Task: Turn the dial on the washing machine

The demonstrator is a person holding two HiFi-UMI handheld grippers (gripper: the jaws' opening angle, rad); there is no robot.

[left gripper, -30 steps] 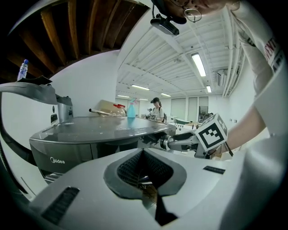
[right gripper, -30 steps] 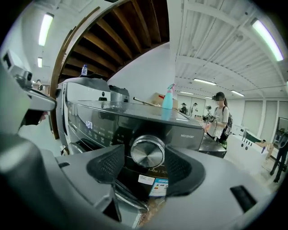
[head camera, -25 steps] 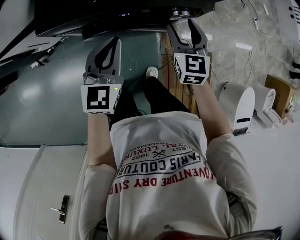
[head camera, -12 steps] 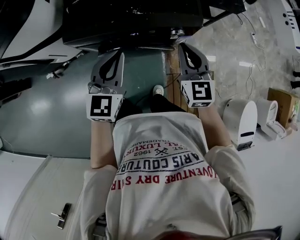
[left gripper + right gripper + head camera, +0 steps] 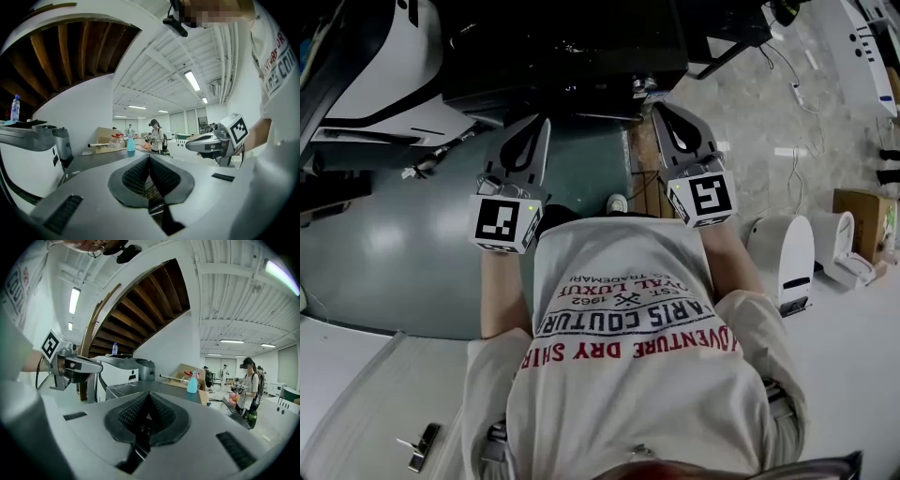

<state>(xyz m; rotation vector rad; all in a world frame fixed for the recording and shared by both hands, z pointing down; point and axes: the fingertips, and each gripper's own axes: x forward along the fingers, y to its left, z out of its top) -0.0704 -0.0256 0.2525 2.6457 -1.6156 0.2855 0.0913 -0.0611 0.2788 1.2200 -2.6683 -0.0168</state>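
Observation:
In the head view the washing machine [image 5: 562,47] is the dark body at the top, with a small silvery dial [image 5: 645,87] at its front edge. My right gripper [image 5: 662,109] sits just below the dial and apart from it. Its jaws have just been closing and are shut with nothing between them, and the right gripper view shows the pads [image 5: 149,401] meeting. To the left, my left gripper [image 5: 536,125] is level with it and shut on nothing. Each gripper view shows the other: the right gripper [image 5: 213,140] and the left gripper [image 5: 70,365].
White appliances [image 5: 787,246] and a cardboard box [image 5: 862,200] stand on the floor at the right. A white machine [image 5: 384,75] is at the upper left. Across the room are a blue spray bottle [image 5: 192,382] on a counter and a person [image 5: 248,380] wearing a headset.
A second ago the right gripper's jaws stood open around the dial. They are now shut and off it. Both grippers have risen, and the machine's top has come further into view.

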